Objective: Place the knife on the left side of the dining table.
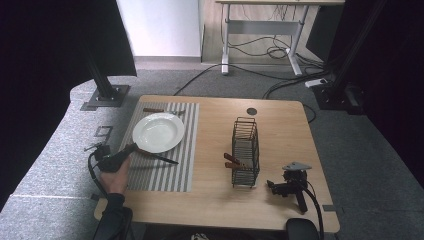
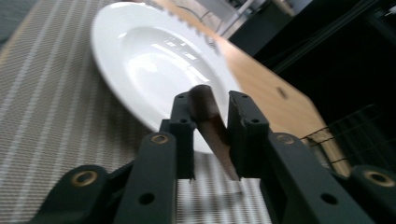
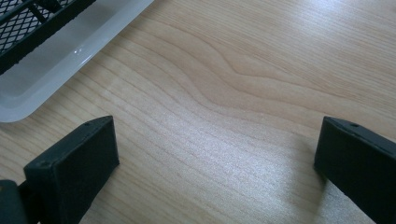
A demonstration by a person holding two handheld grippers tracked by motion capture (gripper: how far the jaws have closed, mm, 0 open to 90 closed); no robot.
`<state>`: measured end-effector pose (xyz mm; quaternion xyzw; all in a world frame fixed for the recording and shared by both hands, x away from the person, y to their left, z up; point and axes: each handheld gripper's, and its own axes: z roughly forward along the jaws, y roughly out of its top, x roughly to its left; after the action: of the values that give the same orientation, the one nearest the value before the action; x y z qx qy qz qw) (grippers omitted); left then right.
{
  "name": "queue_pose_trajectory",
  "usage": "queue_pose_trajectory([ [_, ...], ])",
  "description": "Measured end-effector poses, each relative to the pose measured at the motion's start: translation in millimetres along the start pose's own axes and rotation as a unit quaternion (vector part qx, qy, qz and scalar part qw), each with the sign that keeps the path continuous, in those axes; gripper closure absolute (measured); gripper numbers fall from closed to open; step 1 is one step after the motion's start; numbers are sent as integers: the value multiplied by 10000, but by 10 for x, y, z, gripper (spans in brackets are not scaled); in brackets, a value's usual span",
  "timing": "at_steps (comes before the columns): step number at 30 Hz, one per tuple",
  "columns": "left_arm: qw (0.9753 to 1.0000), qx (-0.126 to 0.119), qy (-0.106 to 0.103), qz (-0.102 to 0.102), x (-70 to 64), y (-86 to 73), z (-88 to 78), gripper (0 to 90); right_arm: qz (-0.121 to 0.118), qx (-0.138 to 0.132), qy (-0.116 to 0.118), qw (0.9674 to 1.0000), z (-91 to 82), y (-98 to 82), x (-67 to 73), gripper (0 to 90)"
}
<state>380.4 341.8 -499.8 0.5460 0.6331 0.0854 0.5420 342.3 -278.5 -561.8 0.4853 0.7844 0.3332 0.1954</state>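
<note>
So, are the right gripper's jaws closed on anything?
No, the right gripper stands wide open with only bare wooden table between its jaws.

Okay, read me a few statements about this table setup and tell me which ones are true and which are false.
1. The left gripper has a brown-handled knife between its jaws. True.
2. The white plate sits on bare wood. False: it sits on the striped placemat.
3. The right gripper holds a fork. False: its jaws stand wide apart over bare table, with nothing between them.
4. The black wire basket stands upright on the table, right of the placemat. True.
5. The wire basket is empty. False: brown-handled utensils poke out of it.
</note>
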Motion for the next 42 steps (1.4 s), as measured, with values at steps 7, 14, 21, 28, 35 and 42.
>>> queue_pose_trajectory([
  [7,9998,30,149,135,157,-39,44,662,1,-1,0,10000,0,0,0,0],
  [14,9997,130,200,81,316,-76,88,621,1,1,-1,10000,0,0,0,0],
  [21,9992,250,280,146,415,-79,153,594,1,1,1,10000,0,0,1,0],
  [28,9979,405,399,297,478,-80,206,566,0,1,0,10000,0,1,1,0],
  [35,9957,601,567,429,535,-102,230,565,1,1,1,10000,0,1,1,0],
  [42,9914,745,800,715,525,-84,288,556,1,2,0,10000,0,1,1,0],
])
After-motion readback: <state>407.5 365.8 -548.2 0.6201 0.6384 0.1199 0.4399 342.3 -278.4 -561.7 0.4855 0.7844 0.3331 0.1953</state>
